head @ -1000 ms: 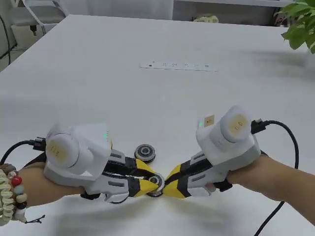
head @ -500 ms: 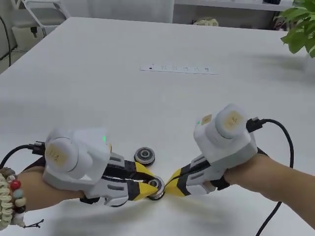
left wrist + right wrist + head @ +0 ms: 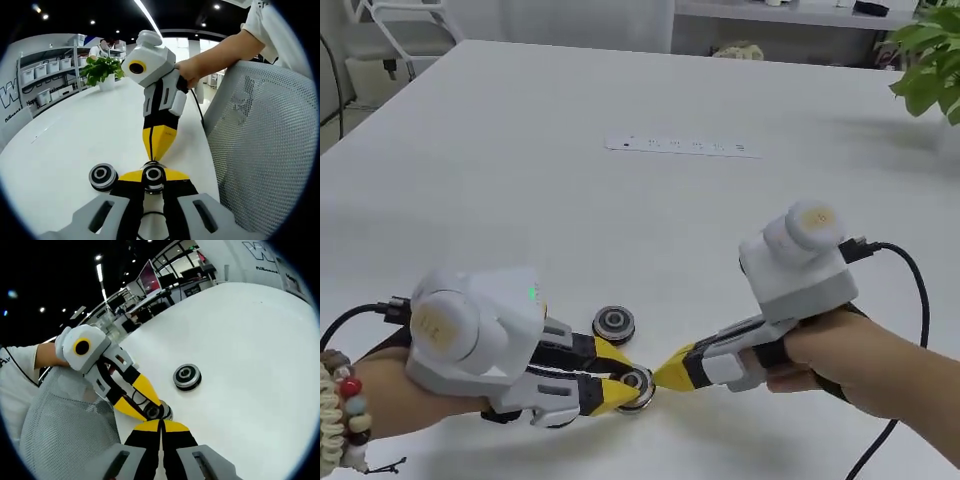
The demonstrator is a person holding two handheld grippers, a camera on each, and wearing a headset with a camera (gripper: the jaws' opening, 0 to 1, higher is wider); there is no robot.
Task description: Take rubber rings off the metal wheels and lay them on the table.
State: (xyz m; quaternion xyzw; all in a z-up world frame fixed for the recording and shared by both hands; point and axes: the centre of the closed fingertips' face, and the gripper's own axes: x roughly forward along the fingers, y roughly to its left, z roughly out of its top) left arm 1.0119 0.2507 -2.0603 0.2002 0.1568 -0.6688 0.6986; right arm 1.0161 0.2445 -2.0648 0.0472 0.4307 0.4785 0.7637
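Note:
A small metal wheel with a dark rubber ring (image 3: 636,383) lies low over the white table (image 3: 620,220), and my left gripper (image 3: 625,385) is shut on it from the left. My right gripper (image 3: 660,377) comes in from the right, jaws shut, its yellow tips against the wheel's rim. Whether they pinch the ring I cannot tell. In the left gripper view the held wheel (image 3: 154,176) sits between my yellow fingertips (image 3: 131,175), with the right gripper (image 3: 155,159) pointing down at it. The right gripper view has that wheel (image 3: 152,411) just past its tips (image 3: 161,421). A second wheel (image 3: 614,322) (image 3: 103,177) (image 3: 187,376) lies flat nearby.
A white power strip (image 3: 682,146) lies mid-table. A green plant (image 3: 925,60) stands at the far right corner. A black cable (image 3: 910,300) trails from the right gripper. A grey mesh chair back (image 3: 265,140) is close behind the person.
My right gripper has rolled upright and drawn slightly right, its tips staying at the wheel. The left gripper keeps its hold. The camera has shifted a little.

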